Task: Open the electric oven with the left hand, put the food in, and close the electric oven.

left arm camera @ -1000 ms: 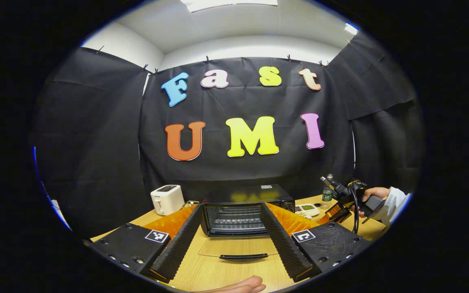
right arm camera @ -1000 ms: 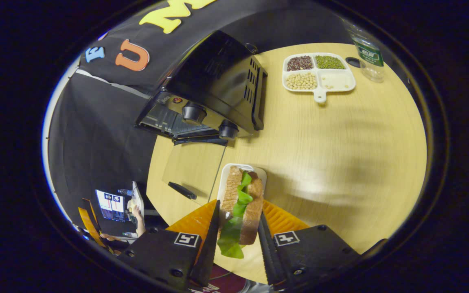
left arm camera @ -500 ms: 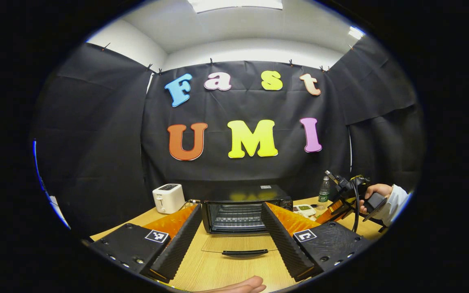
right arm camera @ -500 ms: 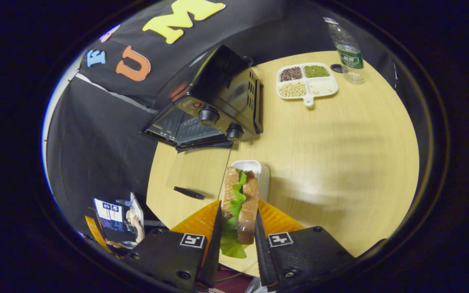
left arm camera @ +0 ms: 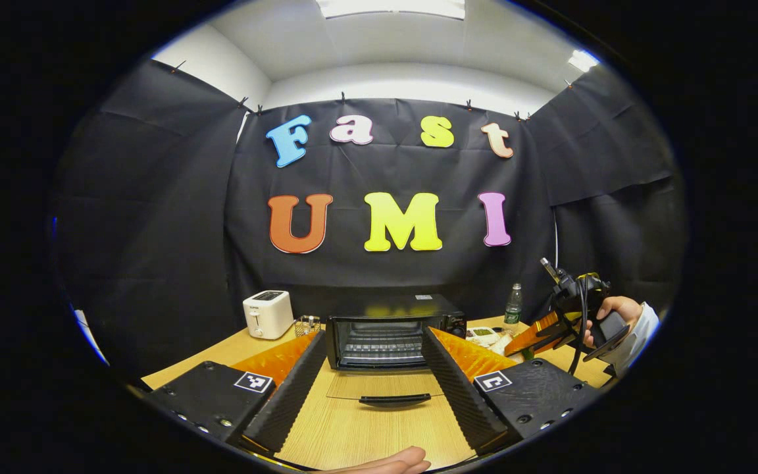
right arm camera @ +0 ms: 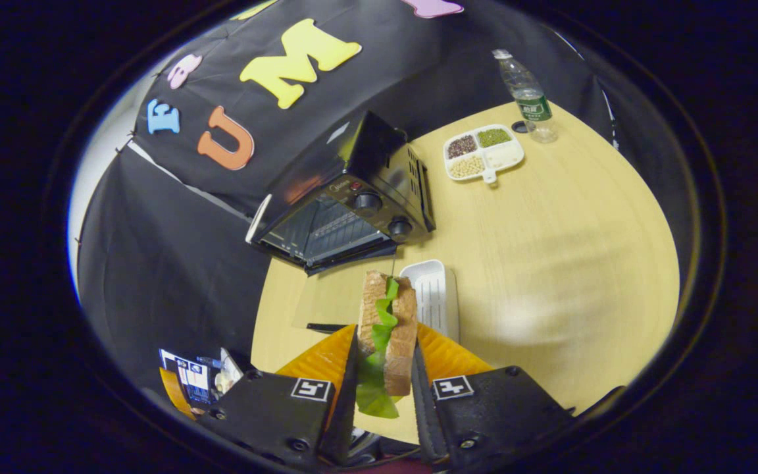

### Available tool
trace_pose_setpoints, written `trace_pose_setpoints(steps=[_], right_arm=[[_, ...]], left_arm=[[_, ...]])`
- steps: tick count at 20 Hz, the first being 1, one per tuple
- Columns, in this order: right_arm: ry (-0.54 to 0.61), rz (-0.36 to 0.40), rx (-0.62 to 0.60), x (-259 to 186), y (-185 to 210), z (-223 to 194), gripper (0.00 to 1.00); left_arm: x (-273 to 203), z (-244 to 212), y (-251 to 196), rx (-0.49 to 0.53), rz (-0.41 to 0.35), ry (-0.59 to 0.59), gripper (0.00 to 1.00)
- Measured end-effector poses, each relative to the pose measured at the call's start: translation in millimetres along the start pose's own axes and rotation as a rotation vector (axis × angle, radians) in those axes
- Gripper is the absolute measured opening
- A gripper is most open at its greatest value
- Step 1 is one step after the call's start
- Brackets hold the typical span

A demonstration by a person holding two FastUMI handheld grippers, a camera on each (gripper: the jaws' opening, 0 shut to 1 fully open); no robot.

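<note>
The black electric oven (left arm camera: 389,329) (right arm camera: 346,197) stands on the wooden table with its glass door (left arm camera: 385,390) folded down flat and its wire rack showing. My left gripper (left arm camera: 372,388) is open, hovering in front of the door with nothing between its fingers. My right gripper (right arm camera: 382,372) is shut on the sandwich (right arm camera: 385,326), two bread slices with green lettuce, held in the air above the table. The white food tray (right arm camera: 435,296) lies under it, beside the oven's door. In the left gripper view the right gripper (left arm camera: 553,329) is at the right, held by a hand (left arm camera: 616,313).
A white toaster (left arm camera: 267,314) stands left of the oven. A divided white dish of beans (right arm camera: 483,153) and a plastic bottle (right arm camera: 529,97) sit at the table's far right. A fingertip (left arm camera: 385,461) shows at the bottom of the left gripper view.
My right gripper has lifted the sandwich off the white tray and risen higher above the table. My left gripper has drawn back a little from the oven.
</note>
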State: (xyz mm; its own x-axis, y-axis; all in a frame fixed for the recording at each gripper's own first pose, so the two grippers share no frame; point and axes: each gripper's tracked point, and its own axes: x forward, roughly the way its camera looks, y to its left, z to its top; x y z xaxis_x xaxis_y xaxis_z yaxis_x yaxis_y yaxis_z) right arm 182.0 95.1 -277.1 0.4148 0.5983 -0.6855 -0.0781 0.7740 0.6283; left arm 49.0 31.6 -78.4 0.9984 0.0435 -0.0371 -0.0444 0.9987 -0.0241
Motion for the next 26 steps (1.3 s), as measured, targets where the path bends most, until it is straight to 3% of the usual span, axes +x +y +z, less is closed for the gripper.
trace_pose_setpoints(steps=[6,10,11,12,14,15,16,17,19,23,26], right_arm=[[-0.137,0.148,0.113,51.4,70.2,-4.9,0.41],[-0.299,0.288,0.295,102.8,113.8,18.5,0.4],[-0.355,0.291,0.348,117.2,114.6,26.5,0.4],[-0.396,0.278,0.388,134.2,112.0,34.6,0.4],[-0.487,0.246,0.425,160.7,107.3,47.7,0.39],[-0.536,0.24,0.432,171.7,106.4,56.4,0.39],[-0.582,0.24,0.441,182.0,106.2,67.7,0.39],[-0.623,0.237,0.457,191.8,107.5,75.7,0.39],[-0.701,0.239,0.498,211.6,107.1,95.0,0.4],[-0.799,0.181,0.438,242.1,104.2,127.2,0.39],[-0.808,0.101,0.393,261.0,93.1,136.6,0.39]], left_arm=[[-0.5,-9.8,17.6,-0.012,-0.016,0.011,0.95],[0.5,-20.9,38.6,-0.029,-0.006,0.027,0.96],[0.7,-23.8,44.1,-0.034,0.001,0.031,0.96],[2.4,-26.7,50.8,-0.04,0.009,0.036,0.89],[3.1,-28.6,63.8,-0.05,0.03,0.039,0.88],[4.4,-29.7,68.7,-0.051,0.036,0.041,0.96],[5.7,-31.2,72.3,-0.053,0.04,0.046,0.85],[8.4,-34.1,74.7,-0.059,0.042,0.057,0.94],[14.7,-40.6,76.7,-0.071,0.038,0.079,0.94],[21.9,-43.3,79.2,-0.074,0.033,0.091,0.94],[26.4,-46.0,78.6,-0.059,0.022,0.088,0.94]])
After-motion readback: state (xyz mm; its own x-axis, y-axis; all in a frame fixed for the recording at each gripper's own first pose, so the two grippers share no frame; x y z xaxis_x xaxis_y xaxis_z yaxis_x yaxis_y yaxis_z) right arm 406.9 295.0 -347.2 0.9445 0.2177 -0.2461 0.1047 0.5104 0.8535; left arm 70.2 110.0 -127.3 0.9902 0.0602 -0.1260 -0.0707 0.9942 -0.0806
